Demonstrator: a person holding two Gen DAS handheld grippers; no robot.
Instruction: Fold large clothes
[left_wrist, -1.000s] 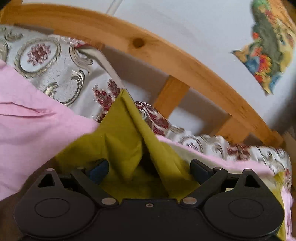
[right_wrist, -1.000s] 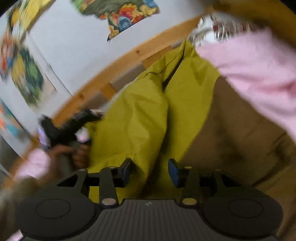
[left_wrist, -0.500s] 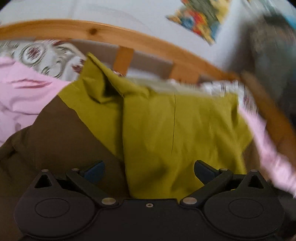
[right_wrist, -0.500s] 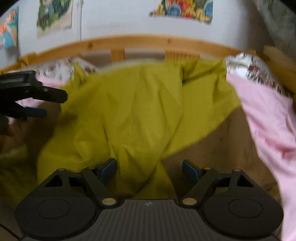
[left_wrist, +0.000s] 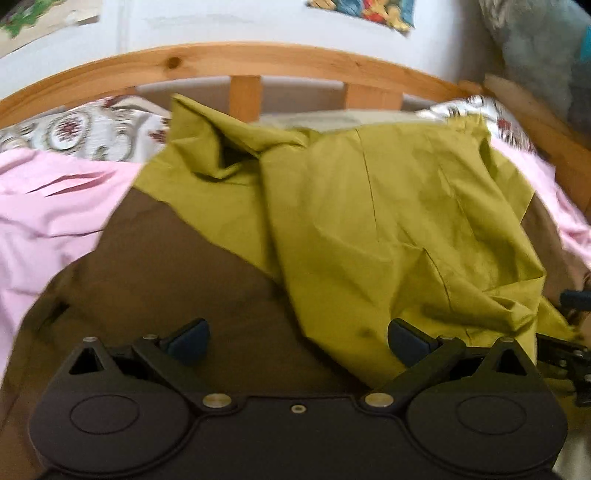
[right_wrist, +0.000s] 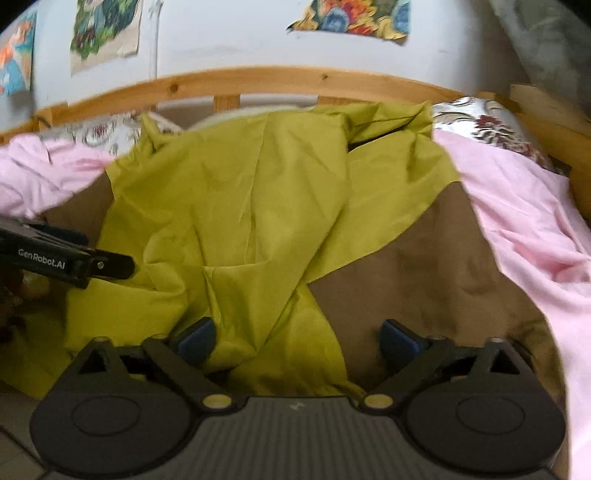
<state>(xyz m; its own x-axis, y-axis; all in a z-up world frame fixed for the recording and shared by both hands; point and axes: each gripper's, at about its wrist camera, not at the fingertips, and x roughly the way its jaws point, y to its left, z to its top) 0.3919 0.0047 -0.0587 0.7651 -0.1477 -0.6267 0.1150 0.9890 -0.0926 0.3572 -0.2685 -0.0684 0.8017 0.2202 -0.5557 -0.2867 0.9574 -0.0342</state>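
A crumpled olive-green cloth garment (left_wrist: 388, 229) is lying across the middle of the frame on a brown bedspread (left_wrist: 177, 266), flanked by a pink sheet (right_wrist: 524, 229) at right and patterned pillows (left_wrist: 85, 133) lining the curved wooden bed rail (left_wrist: 236, 62) along the top. The left hand-held gripper (left_wrist: 297, 338) is sitting released, gripping nothing. The right hand-held gripper (right_wrist: 298, 338) is likewise spread wide, with green fabric bunching between its blue pads.

One brand mark is readable.
White lettering "GenRobot.AI" runs along the black side of the left gripper (right_wrist: 110, 264), seen at the left edge of the right wrist view; the wall posters (right_wrist: 351, 18) carry no legible words.
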